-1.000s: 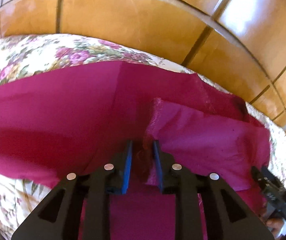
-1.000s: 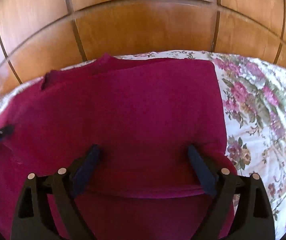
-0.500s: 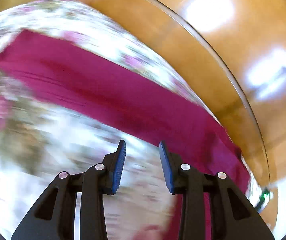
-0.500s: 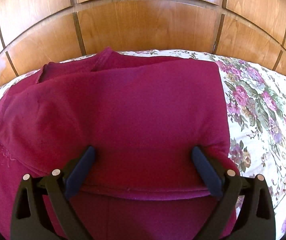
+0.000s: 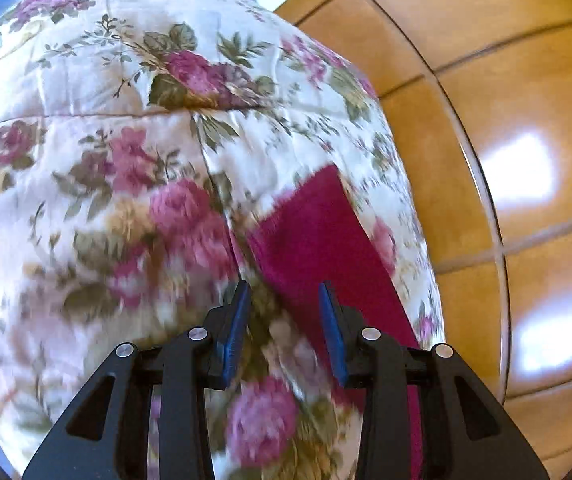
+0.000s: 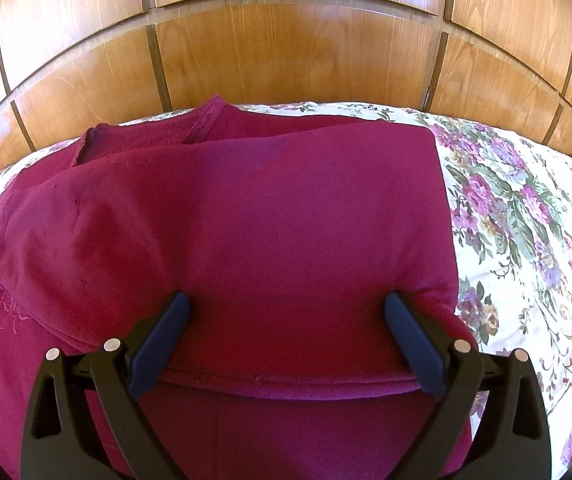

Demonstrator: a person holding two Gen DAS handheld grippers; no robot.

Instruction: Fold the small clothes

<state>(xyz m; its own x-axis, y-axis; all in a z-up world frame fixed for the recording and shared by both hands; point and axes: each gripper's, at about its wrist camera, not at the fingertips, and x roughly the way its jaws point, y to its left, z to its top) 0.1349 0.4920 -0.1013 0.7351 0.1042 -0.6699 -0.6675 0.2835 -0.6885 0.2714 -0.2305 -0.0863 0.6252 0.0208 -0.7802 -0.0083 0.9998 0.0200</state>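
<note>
Blue-padded fingers of the right gripper (image 6: 286, 320) stand wide apart, jaws spread over the folded front edge of a magenta garment (image 6: 245, 220), holding nothing. The garment lies in overlapping layers on a floral bedspread (image 6: 526, 220), its stitched neckline turned toward the wooden panelling (image 6: 286, 52) at the far side of the bed. The left gripper (image 5: 283, 312), likewise empty, has its jaws parted with a moderate gap above the floral bedspread (image 5: 105, 160); one narrow strip of the magenta garment (image 5: 318, 240) reaches from behind its right finger toward the bed's edge, beside the wooden panelling (image 5: 506, 160). Motion blur softens the near pattern.
</note>
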